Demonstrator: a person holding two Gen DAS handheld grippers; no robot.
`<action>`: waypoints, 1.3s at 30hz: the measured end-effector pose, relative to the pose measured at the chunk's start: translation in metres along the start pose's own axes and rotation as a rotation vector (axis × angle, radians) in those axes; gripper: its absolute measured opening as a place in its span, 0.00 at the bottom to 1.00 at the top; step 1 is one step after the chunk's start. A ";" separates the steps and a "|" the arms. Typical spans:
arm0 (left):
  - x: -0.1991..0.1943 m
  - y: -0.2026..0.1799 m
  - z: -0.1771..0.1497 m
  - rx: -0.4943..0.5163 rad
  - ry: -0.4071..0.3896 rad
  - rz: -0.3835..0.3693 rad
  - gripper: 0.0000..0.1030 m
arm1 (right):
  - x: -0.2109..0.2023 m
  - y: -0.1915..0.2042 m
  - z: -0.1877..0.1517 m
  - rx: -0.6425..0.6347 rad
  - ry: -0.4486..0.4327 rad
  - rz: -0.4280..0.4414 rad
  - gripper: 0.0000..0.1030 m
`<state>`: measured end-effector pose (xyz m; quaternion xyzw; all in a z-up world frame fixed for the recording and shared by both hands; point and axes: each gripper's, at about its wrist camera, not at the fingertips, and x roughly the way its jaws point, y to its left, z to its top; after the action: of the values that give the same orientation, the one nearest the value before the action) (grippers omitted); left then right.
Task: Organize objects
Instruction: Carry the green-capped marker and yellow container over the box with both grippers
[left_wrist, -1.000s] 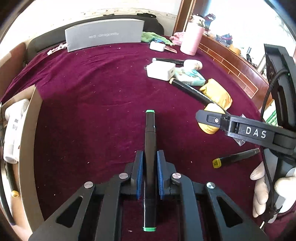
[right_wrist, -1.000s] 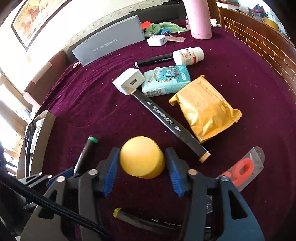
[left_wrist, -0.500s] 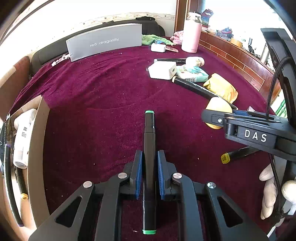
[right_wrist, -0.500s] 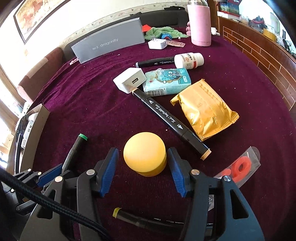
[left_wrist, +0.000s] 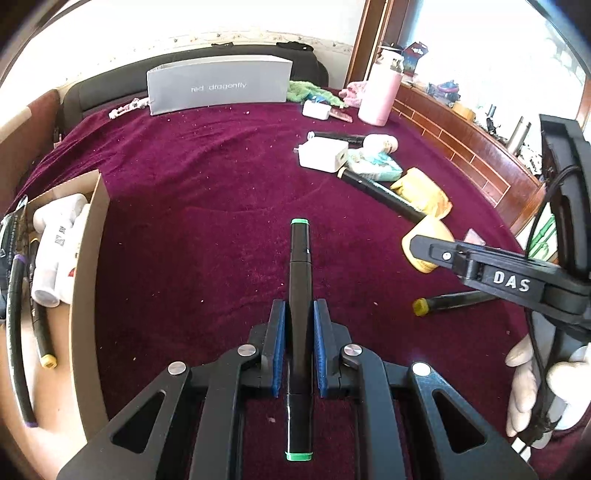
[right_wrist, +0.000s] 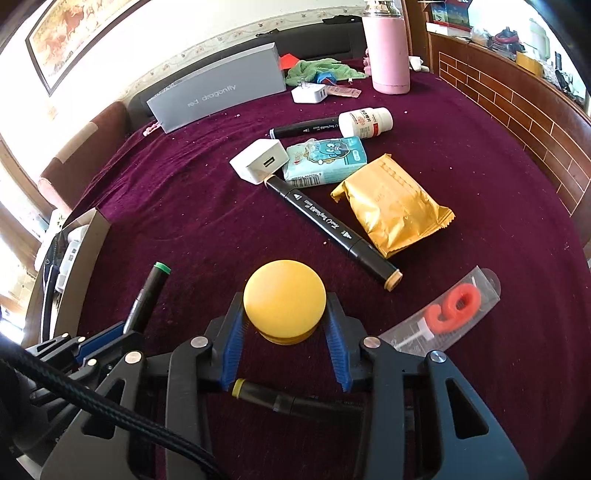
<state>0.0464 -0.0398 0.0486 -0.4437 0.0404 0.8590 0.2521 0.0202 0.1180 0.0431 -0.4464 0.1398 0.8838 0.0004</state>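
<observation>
**Two held grippers over a maroon-covered bench**

Far left: cardboard box (left_wrist: 88, 258), cut off by the frame edge, holding white bottles (left_wrist: 55, 240) and dark cables only partly visible. Centre of the left wrist view: left gripper (left_wrist: 298, 314), blue-padded fingers (left_wrist: 277, 343) clamped on a green-capped black marker (left_wrist: 299, 280), pointing straight ahead above the cloth; rear end of the marker reaching back between the gripper arms. Behind, at the far edge: grey box lettered "red dragonfly" (left_wrist: 218, 86). Right of centre: white charger (right_wrist: 258, 166), blue tissue pack (right_wrist: 327, 158), long black marker (right_wrist: 332, 229) and gold foil packet (right_wrist: 391, 206) lying close together; white pill bottle (right_wrist: 365, 122) just beyond, label too small to read. Near right: right gripper (right_wrist: 284, 332), fingers (right_wrist: 232, 343) apart, flanking a yellow round container (right_wrist: 284, 302) on the cloth; contact with the pads not determinable. Beneath that gripper: yellow-tipped marker (right_wrist: 258, 393), mostly hidden by the frame. Far right: clear packet with a red ring-shaped item (right_wrist: 454, 306), contents hard to identify. Back right: pink flask (right_wrist: 388, 51), top cut off.
</observation>
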 end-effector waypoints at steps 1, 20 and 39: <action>-0.003 0.000 -0.001 -0.001 -0.006 0.002 0.11 | -0.001 0.001 -0.001 -0.001 -0.001 0.001 0.37; -0.064 0.026 -0.017 -0.046 -0.110 0.052 0.11 | -0.032 0.054 -0.009 -0.106 -0.030 0.060 0.37; -0.101 0.125 -0.037 -0.209 -0.178 0.138 0.11 | -0.028 0.167 -0.007 -0.298 0.001 0.172 0.38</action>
<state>0.0636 -0.1998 0.0857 -0.3856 -0.0415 0.9099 0.1472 0.0211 -0.0408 0.1023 -0.4284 0.0449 0.8913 -0.1415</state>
